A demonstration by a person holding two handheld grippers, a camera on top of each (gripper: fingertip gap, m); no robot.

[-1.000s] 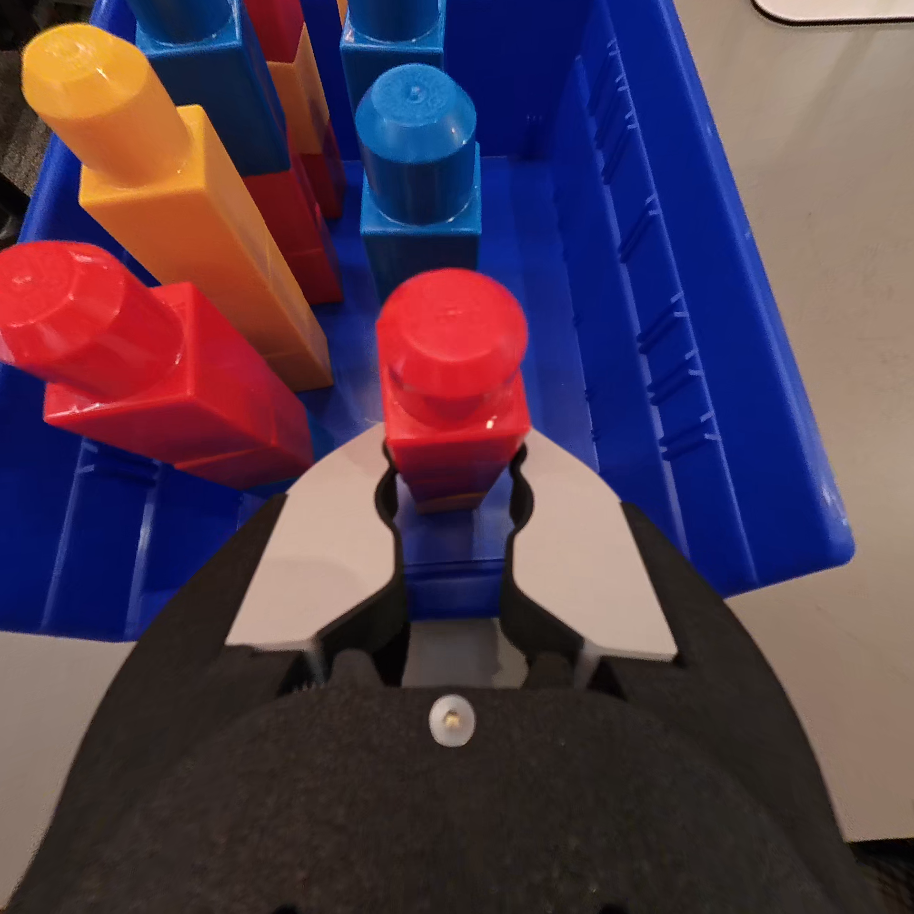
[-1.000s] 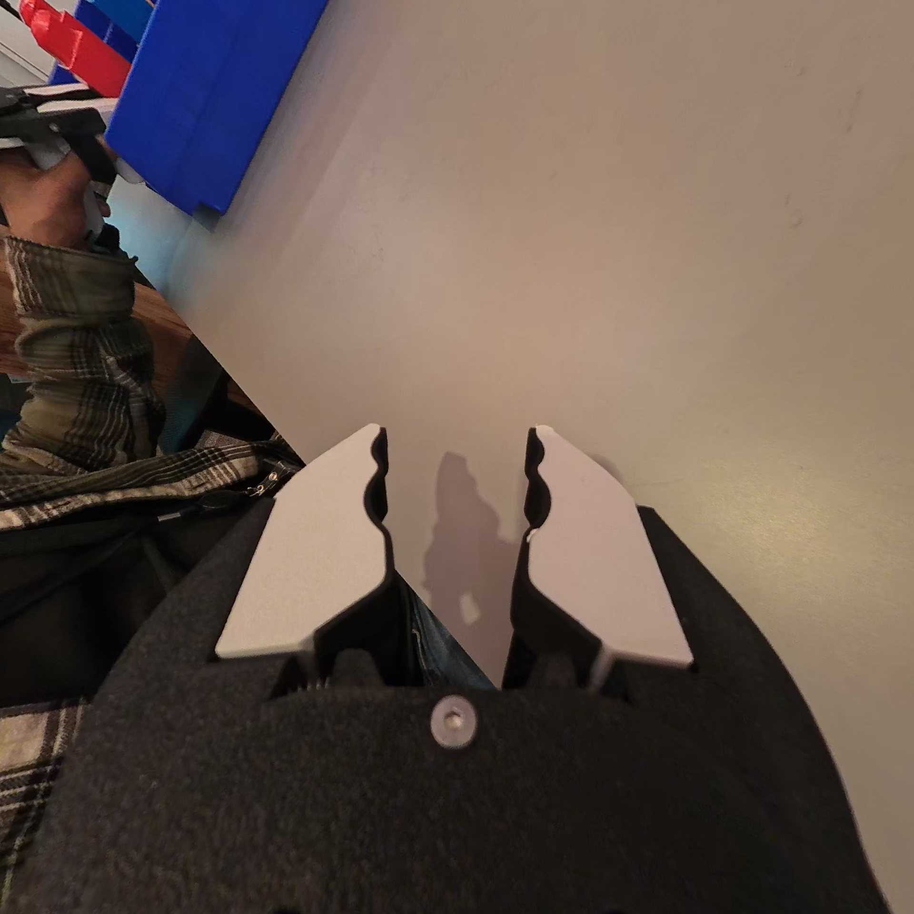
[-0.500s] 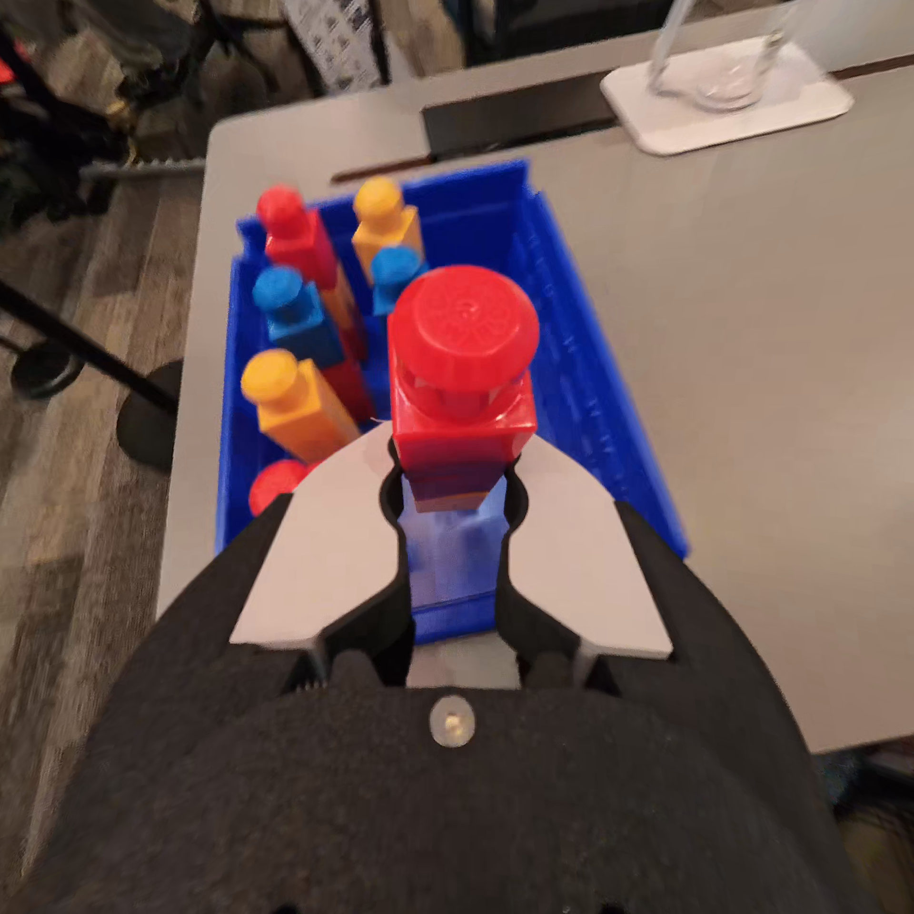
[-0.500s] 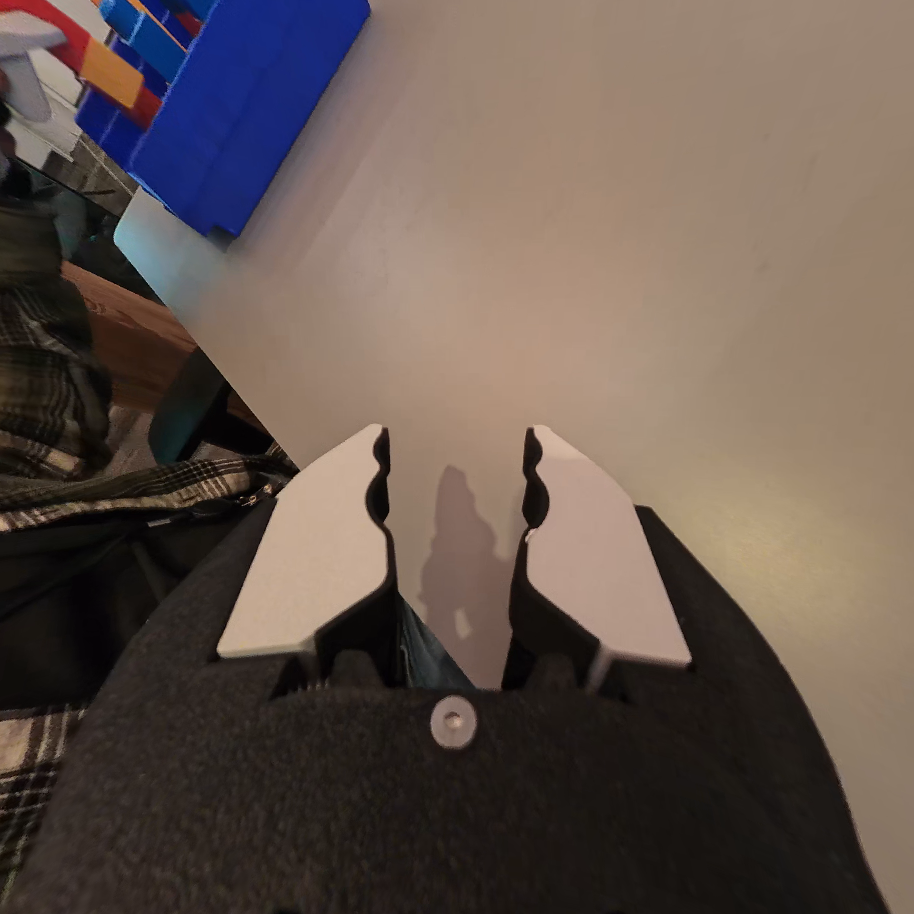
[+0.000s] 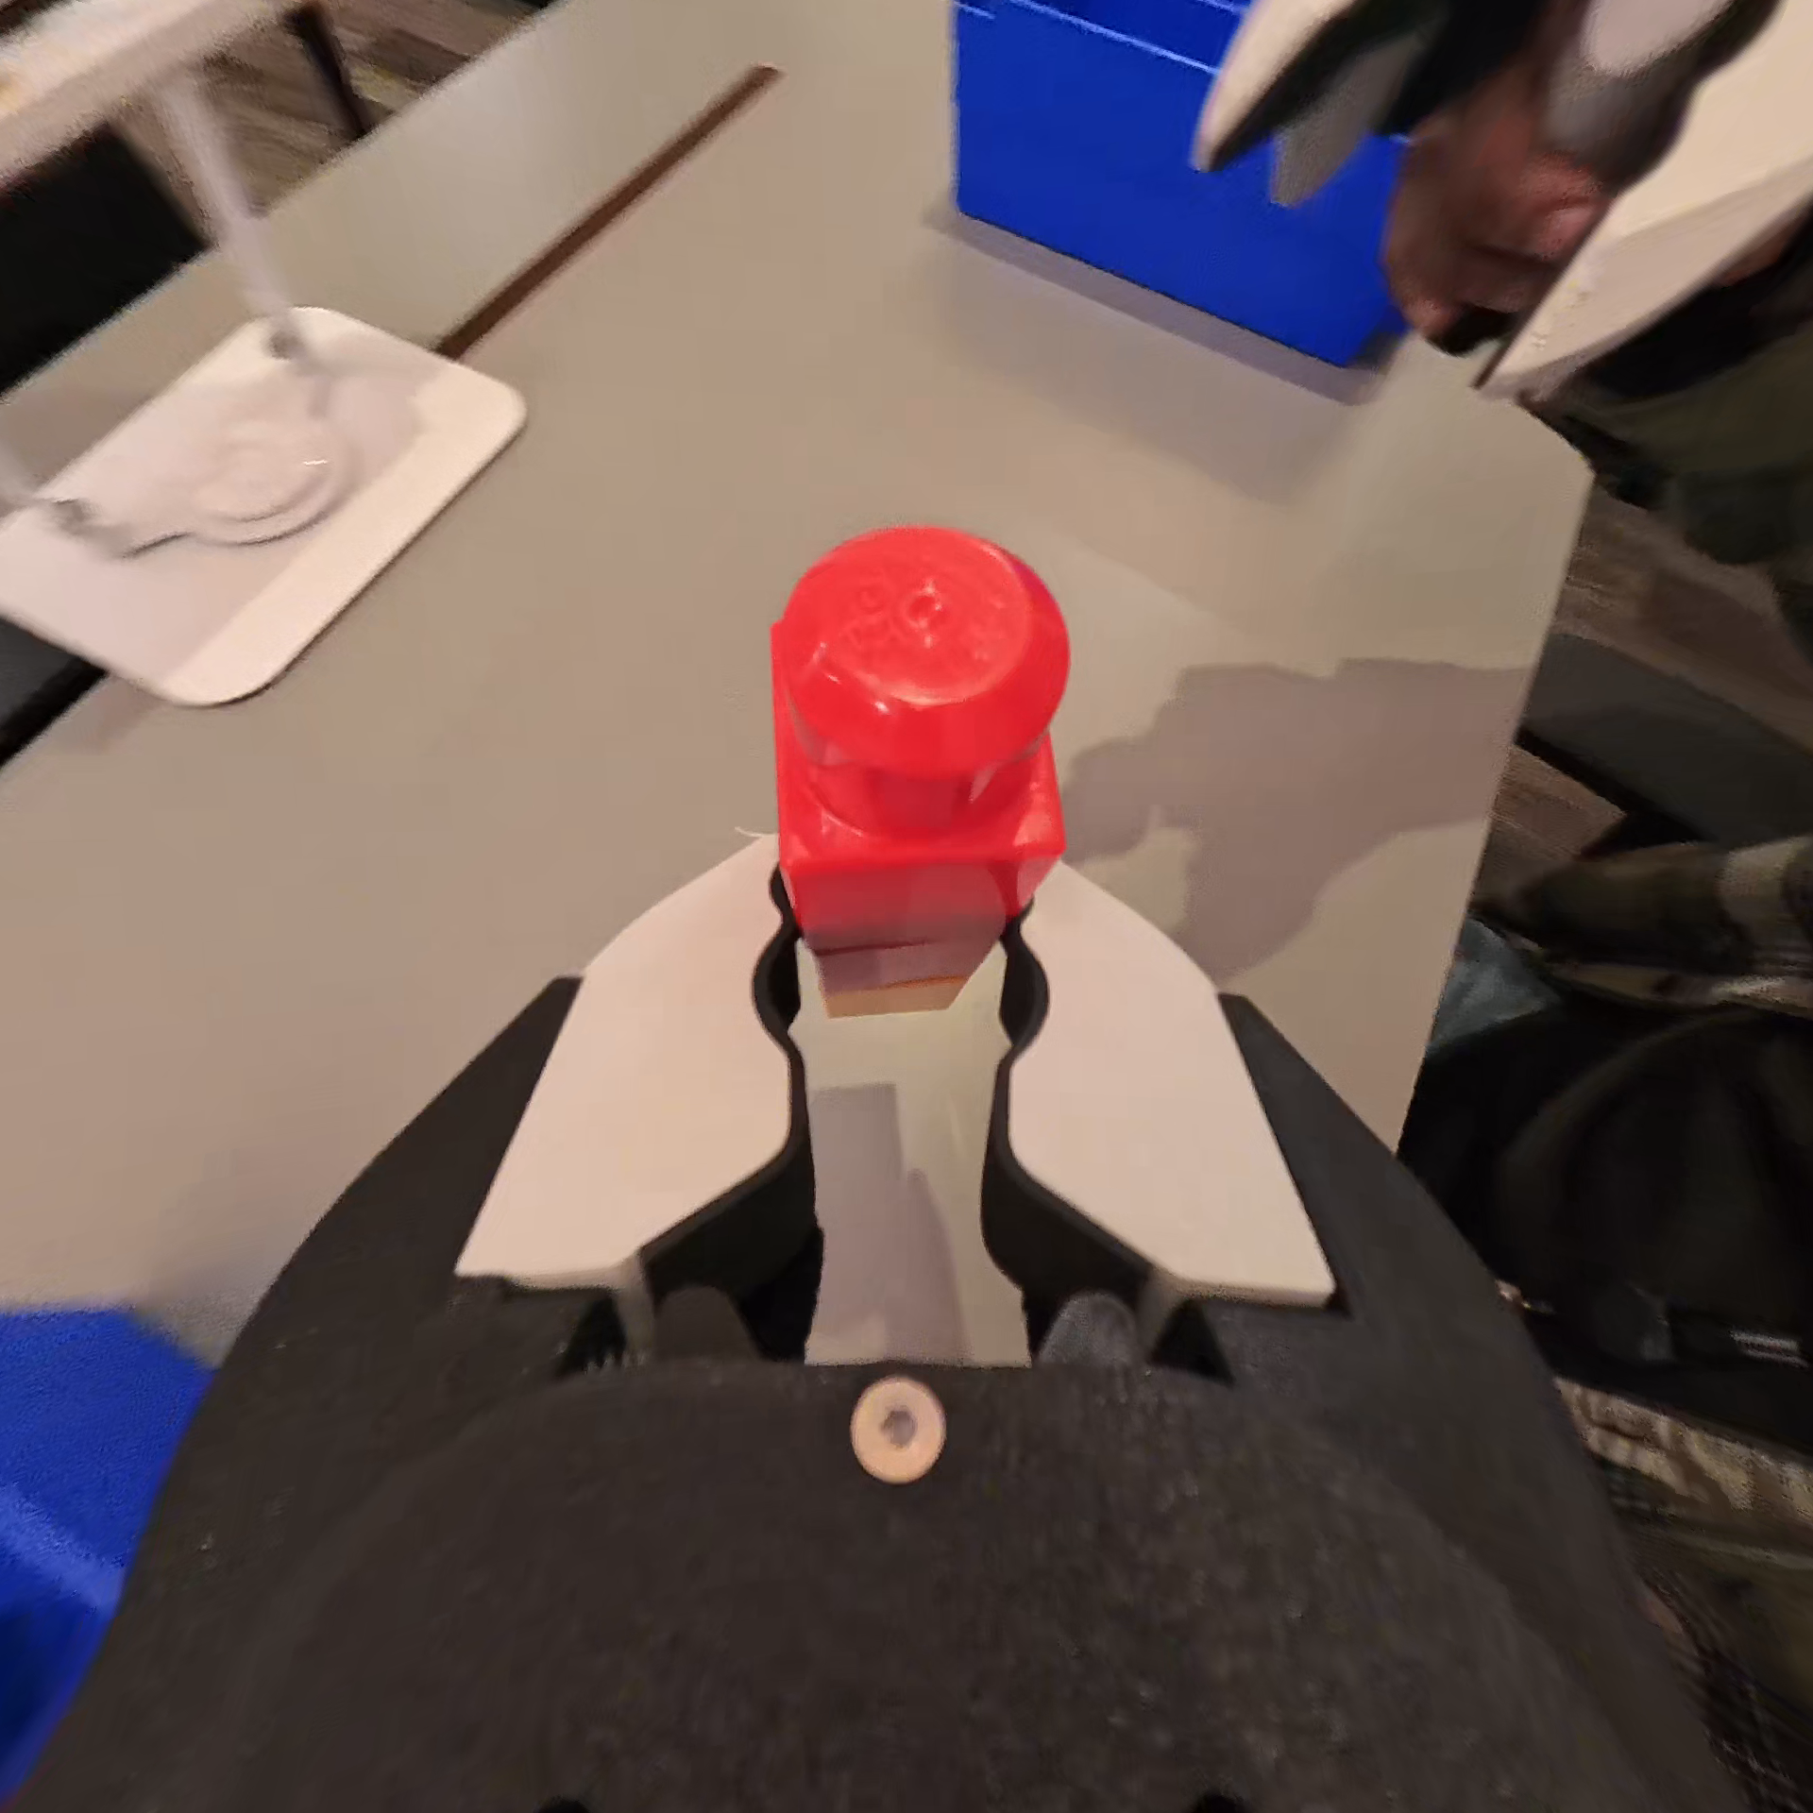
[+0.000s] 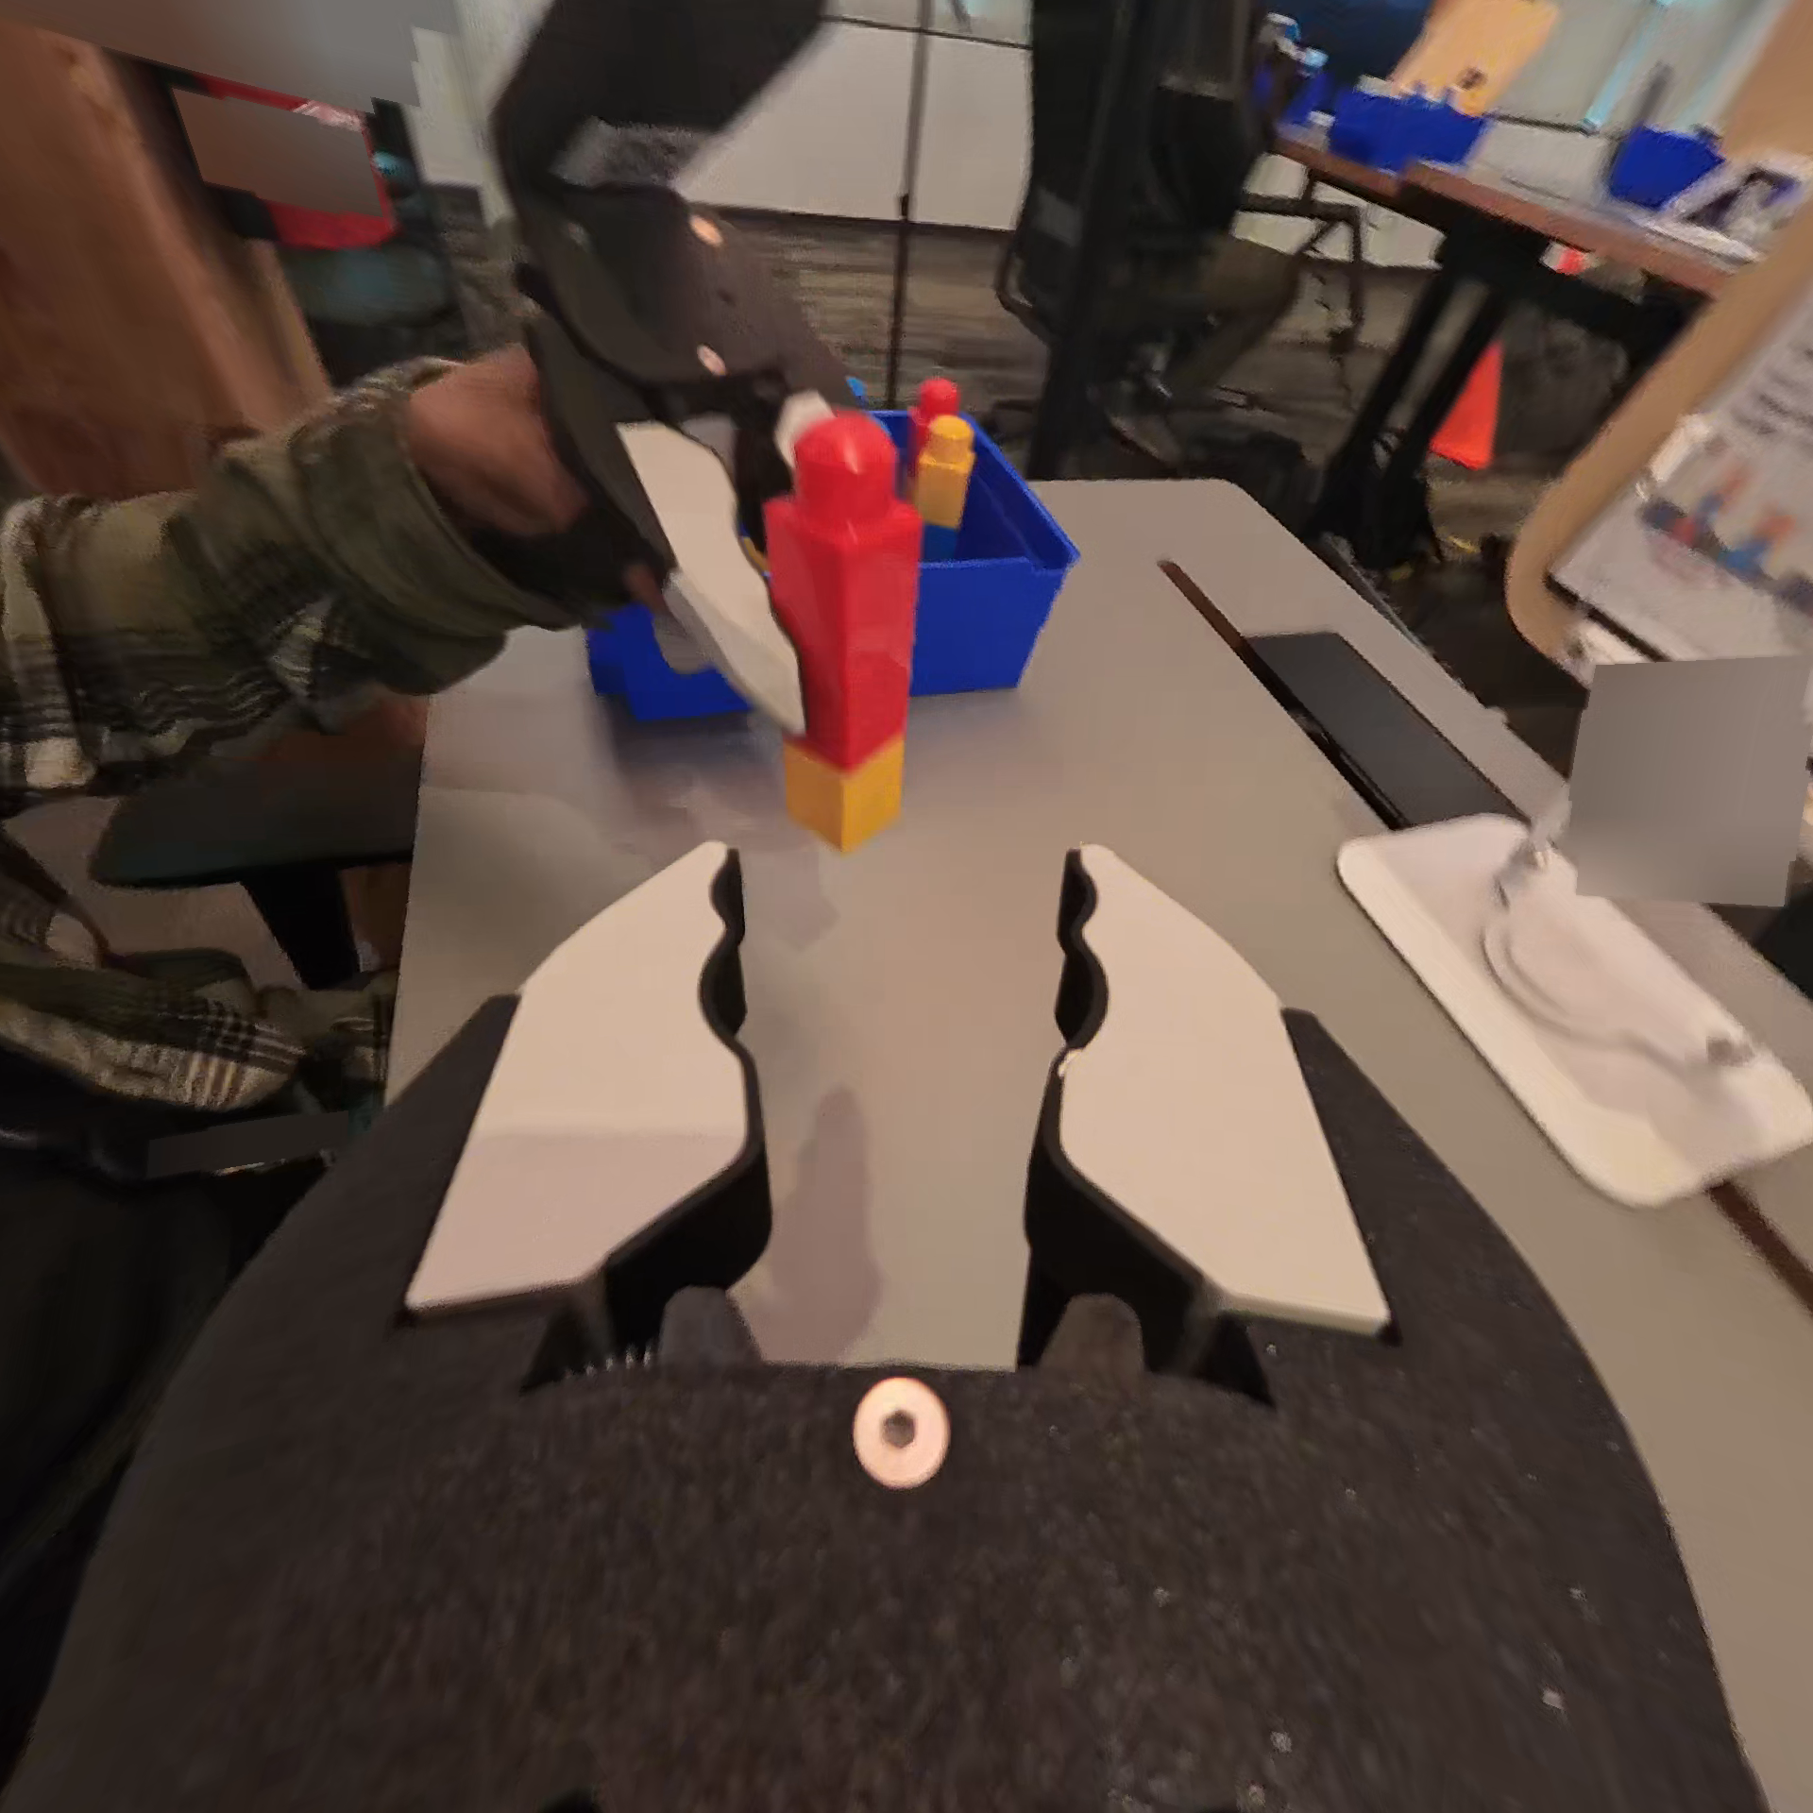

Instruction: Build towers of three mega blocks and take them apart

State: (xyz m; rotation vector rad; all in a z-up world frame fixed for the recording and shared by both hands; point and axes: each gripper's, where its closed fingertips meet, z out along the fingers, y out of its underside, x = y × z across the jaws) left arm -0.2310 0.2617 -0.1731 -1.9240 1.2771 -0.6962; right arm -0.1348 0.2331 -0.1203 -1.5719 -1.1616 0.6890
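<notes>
Glossy plastic tower (image 6: 849,628): red blocks over square yellow base, round stud on top. Left gripper (image 5: 898,917) clamps its red section. Right gripper (image 6: 898,917) gapes wide, empty.

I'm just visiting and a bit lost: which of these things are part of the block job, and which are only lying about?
Part of the job:
- red-and-yellow block tower, held by the left gripper
- blue bin of block towers
- right gripper, open and empty

Lying about:
- white stand base
- orange cone

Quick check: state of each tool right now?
Left tool: shut on the red-and-yellow block tower, held above the table.
Right tool: open, empty.
</notes>
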